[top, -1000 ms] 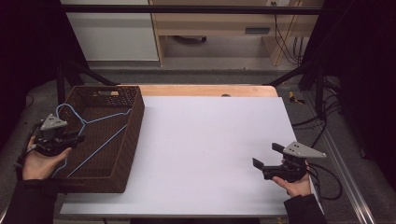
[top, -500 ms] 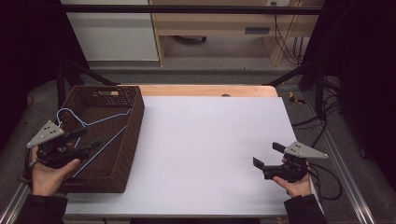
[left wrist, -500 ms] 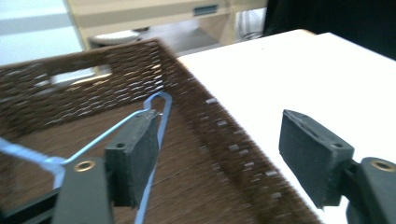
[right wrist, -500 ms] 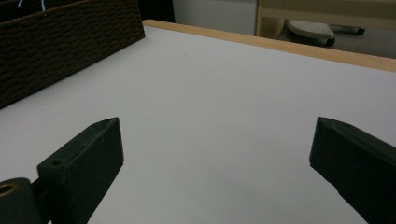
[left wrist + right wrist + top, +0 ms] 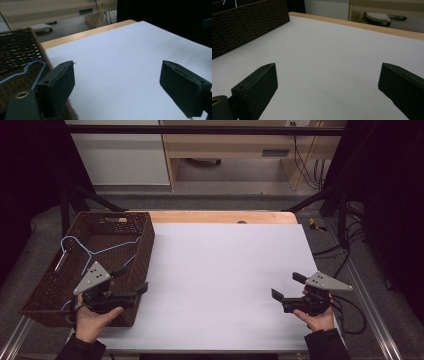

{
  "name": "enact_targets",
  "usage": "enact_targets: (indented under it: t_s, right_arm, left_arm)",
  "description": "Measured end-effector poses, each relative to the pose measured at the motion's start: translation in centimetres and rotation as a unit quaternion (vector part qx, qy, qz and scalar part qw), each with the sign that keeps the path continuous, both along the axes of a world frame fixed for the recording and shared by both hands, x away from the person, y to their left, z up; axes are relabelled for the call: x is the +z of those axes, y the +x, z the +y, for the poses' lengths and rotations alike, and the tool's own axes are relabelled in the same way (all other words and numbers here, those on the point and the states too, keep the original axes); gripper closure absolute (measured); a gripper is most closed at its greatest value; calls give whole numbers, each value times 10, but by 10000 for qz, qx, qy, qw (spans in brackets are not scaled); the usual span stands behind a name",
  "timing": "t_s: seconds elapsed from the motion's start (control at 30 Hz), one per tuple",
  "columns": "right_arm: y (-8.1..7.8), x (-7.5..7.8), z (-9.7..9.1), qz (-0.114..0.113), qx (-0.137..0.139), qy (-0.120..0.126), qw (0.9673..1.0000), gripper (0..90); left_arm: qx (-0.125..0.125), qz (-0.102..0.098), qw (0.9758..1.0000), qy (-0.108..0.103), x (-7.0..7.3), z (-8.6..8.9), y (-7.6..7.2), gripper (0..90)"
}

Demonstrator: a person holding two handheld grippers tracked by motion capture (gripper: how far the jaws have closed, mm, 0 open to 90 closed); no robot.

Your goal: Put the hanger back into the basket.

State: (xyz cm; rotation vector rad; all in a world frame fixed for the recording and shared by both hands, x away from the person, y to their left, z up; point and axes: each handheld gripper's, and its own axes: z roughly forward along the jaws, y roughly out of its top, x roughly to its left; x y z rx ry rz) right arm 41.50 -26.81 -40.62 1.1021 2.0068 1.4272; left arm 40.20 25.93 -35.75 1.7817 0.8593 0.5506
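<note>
A brown wicker basket (image 5: 141,251) stands at the table's left with a blue wire hanger (image 5: 90,252) lying inside it. My left gripper (image 5: 131,280) hovers over the basket's near right corner and points toward the white tabletop. Its jaws have just been opening and stand wide with nothing between them. In the left gripper view, the left gripper (image 5: 117,67) frames bare tabletop, with the hanger (image 5: 30,68) and basket (image 5: 17,47) at the left. My right gripper (image 5: 288,286) rests low at the near right, open and empty. In the right gripper view, the right gripper (image 5: 329,67) faces the basket (image 5: 249,22).
A white tabletop (image 5: 225,270) spreads between the two grippers, with a wooden strip (image 5: 220,216) along its far edge. Black frame legs and cables stand off the table's right side. Cabinets and a shelf unit stand on the floor beyond.
My left gripper has moved right, from the basket's left rim to its near right corner, and its jaws have spread apart. The hanger stays in the basket. The right gripper has not moved.
</note>
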Motion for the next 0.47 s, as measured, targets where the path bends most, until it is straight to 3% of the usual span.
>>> enact_targets:
  t_s: [0.2, 0.47]
  right_arm:
    - [-1, -1, 0, 17, -39, 45, 10000, 30]
    - [-2, -1, -1, 11, -44, 48, 10000, 31]
  left_arm:
    - [-85, 62, 9999, 100, -13, -13, 1, 117]
    - [-13, 108, 9998, 141, -24, -18, 3, 118]
